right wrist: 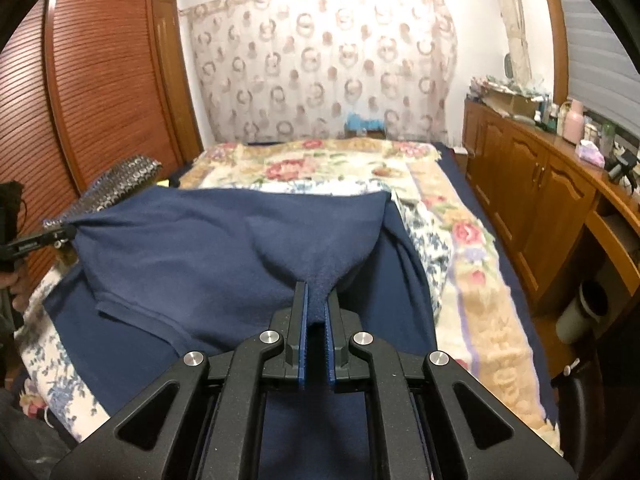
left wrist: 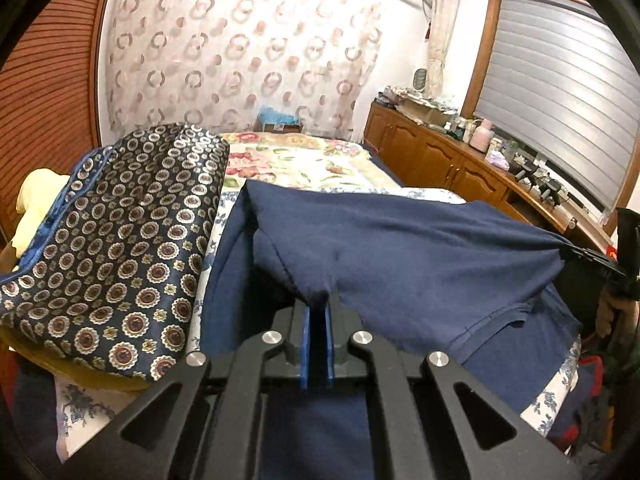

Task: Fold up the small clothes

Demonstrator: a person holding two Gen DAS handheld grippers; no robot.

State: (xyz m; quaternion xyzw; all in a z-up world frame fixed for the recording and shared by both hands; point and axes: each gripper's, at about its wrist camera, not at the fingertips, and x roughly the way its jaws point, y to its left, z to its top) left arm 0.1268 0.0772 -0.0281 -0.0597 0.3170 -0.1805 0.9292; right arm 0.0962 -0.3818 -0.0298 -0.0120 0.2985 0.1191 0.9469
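Through the left wrist camera, the left hand-held gripper [left wrist: 319, 300] is pinching a bunched fold of the navy garment [left wrist: 400, 248] between its blue pads [left wrist: 306, 344], the jaws drawn nearly together with only cloth between them. The garment is hanging in a raised span above the bed [left wrist: 304, 156], stretching off to the right, where the right hand-held gripper [left wrist: 576, 254] is gripping its other corner. Its lower part is draping down toward a flat navy layer on the floral bedspread. A patterned dark-blue cushion [left wrist: 120, 248] with round medallions is sitting just beside the garment on the left, with something pale yellow [left wrist: 36, 208] behind it. A wooden cabinet [left wrist: 436, 152] crowded with bottles is running along the right wall under a window blind [left wrist: 560, 92].

Through the right wrist camera, the right hand-held gripper [right wrist: 316, 304] is likewise clamping a gathered tuft of the navy garment [right wrist: 208, 240], its jaws narrow around the cloth. The fabric is spreading leftward to the left hand-held gripper [right wrist: 60, 236], which is holding the far corner taut, a person's hand [right wrist: 16, 284] showing below it. A hemmed edge is hanging loose at lower left. Behind, the floral bedspread [right wrist: 320, 164] is lying beneath, and a circle-patterned curtain [right wrist: 320, 64] is covering the back wall beside a louvred wardrobe [right wrist: 100, 80].
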